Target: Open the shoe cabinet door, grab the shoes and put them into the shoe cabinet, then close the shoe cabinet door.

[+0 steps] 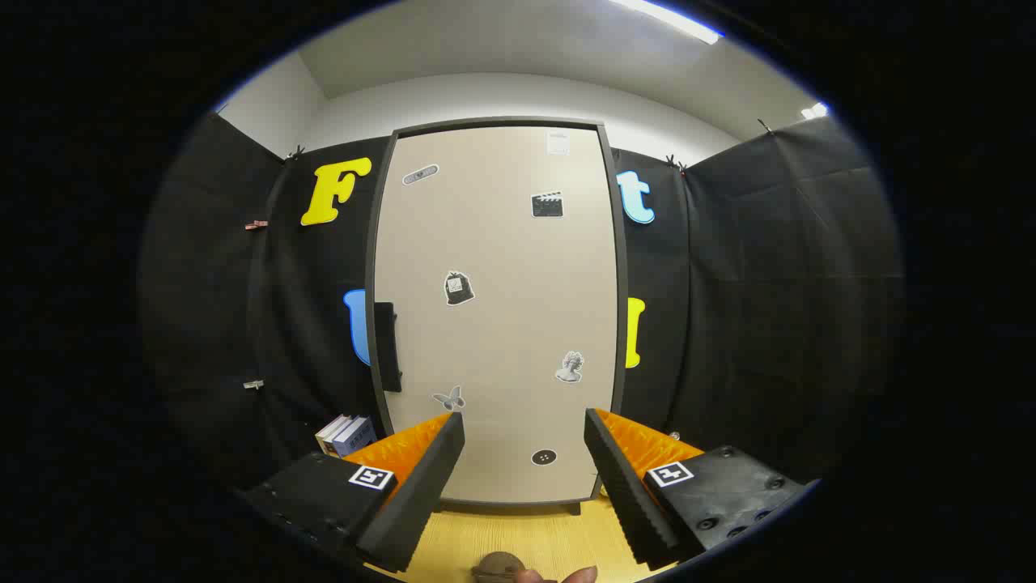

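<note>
So the gripper (pixel 524 433) has its fingers spread wide apart with nothing between them — just air. Straight ahead, beyond the fingers, stands the shoe cabinet (pixel 495 316), its beige door (pixel 502 267) shut and dotted with small stickers. A dark handle (pixel 387 346) sits on the door's left edge, off past the left finger. The cabinet stands on a wooden floor (pixel 526 538) that runs back under the fingers. A small stack of books (pixel 346 434) sits low by the cabinet — just beyond the left finger.
</note>
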`<state>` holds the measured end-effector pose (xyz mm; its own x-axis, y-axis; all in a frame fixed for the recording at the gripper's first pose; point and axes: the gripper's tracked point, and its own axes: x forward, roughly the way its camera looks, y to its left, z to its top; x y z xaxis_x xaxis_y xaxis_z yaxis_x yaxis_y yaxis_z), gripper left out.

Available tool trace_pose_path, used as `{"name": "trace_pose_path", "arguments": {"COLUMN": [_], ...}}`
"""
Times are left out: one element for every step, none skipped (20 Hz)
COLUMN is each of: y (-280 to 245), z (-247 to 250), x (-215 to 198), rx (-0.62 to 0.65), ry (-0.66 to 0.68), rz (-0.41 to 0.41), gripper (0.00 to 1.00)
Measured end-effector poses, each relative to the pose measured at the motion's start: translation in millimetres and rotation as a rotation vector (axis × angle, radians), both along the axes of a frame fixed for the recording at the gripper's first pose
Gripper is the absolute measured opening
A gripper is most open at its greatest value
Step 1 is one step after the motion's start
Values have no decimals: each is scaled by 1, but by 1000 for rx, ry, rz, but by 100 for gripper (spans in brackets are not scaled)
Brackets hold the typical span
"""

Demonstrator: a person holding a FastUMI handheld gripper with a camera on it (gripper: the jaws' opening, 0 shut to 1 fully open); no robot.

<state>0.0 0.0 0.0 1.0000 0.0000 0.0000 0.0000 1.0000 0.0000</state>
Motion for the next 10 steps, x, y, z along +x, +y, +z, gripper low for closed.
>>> {"name": "trace_pose_path", "arguments": {"y": [1,1,1,1,0,0,1,2,2,4], "z": [0,1,2,2,2,2,2,2,2,2], "x": [-1,-1,-1,0,0,1,1,1,0,0], "rx": [-2,-4,-6,-6,-6,-5,-4,-4,-4,-4], "ry": [-3,-5,-7,-9,-7,-5,-2,-2,-1,0], "rz": [4,4,3,0,-2,-4,-4,-3,-4,-4], "gripper": [98,98,98,98,98,98,98,98,98,98]}}
